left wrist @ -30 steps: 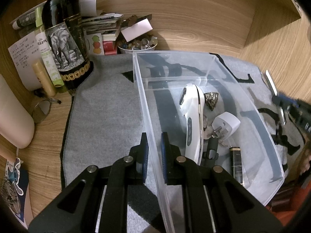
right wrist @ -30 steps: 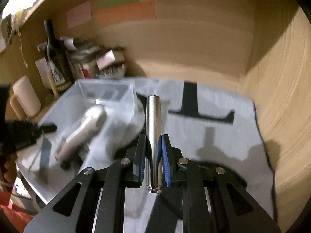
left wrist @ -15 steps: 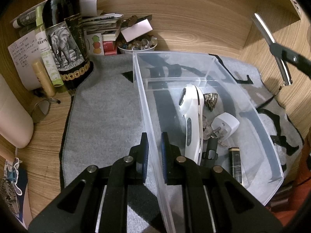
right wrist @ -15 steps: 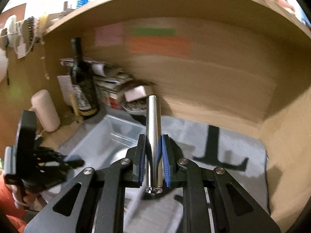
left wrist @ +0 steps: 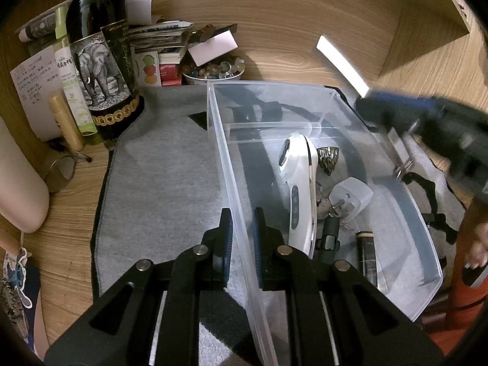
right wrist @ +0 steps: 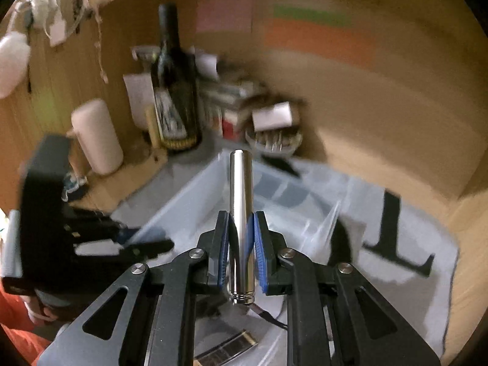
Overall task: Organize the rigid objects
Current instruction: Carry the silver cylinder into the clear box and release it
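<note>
My left gripper (left wrist: 241, 213) is shut on the near left wall of a clear plastic bin (left wrist: 219, 140) that sits on a grey mat. In the bin lie a white handheld device (left wrist: 297, 183), a white plug adapter (left wrist: 350, 193), a dark metal piece (left wrist: 328, 155) and a black-and-gold tube (left wrist: 367, 256). My right gripper (right wrist: 241, 222) is shut on a shiny steel cylinder (right wrist: 241, 210) and holds it over the bin (right wrist: 195, 189). It shows blurred in the left wrist view (left wrist: 427, 125), above the bin's right rim, with the cylinder (left wrist: 341, 67) pointing up and left.
A dark wine bottle (left wrist: 100, 61) with an elephant label stands at the back left, with papers, a green tube and a bowl of stones (left wrist: 213, 71) beside it. Wooden walls close the back and right. A pink roll (left wrist: 18, 189) lies at the left.
My right gripper has swung the steel cylinder down from high at the right to just over the bin's right rim. My left gripper has kept its hold on the bin wall.
</note>
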A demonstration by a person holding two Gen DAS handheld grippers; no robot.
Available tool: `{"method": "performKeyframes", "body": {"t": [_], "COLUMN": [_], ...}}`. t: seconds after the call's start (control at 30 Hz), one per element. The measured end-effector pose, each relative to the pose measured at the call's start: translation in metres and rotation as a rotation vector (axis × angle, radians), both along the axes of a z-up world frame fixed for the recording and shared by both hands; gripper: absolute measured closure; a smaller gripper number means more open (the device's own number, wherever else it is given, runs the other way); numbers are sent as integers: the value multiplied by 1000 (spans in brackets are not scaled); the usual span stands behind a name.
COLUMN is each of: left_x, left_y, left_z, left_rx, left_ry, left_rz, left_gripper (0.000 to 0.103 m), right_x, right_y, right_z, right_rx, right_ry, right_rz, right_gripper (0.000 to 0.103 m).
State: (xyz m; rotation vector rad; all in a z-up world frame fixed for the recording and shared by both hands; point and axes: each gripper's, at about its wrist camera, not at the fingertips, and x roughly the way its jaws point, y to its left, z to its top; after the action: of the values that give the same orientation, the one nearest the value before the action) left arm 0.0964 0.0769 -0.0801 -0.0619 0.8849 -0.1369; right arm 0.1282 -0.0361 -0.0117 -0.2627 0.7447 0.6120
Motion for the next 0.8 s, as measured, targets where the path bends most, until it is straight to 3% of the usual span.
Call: {"method": "performKeyframes", "body": {"t": [0.17, 0.4, 0.47, 0.53, 0.8], "left_x": [-2, 0, -1, -1, -1], "left_y": [1, 0, 0, 0, 1], "left_z": [-1, 0, 0, 0, -1], "left_rx": [-3, 5, 3, 2, 6], "left_ry": [-3, 1, 2, 2, 5], "left_rz": [-6, -11, -11, -11, -11], "left_gripper": [91, 91, 91, 91, 91], "right_x": [5, 0, 0, -3, -17], "right_y": [2, -2, -3, -4, -31], "right_z": [-26, -28, -27, -26, -6], "right_rx": [-41, -41, -31, -19, 12], "right_ry": [88, 84, 90, 72, -12], "right_rz": [-25, -39, -41, -47, -124], "right_gripper": [89, 88, 81, 65, 57]}}
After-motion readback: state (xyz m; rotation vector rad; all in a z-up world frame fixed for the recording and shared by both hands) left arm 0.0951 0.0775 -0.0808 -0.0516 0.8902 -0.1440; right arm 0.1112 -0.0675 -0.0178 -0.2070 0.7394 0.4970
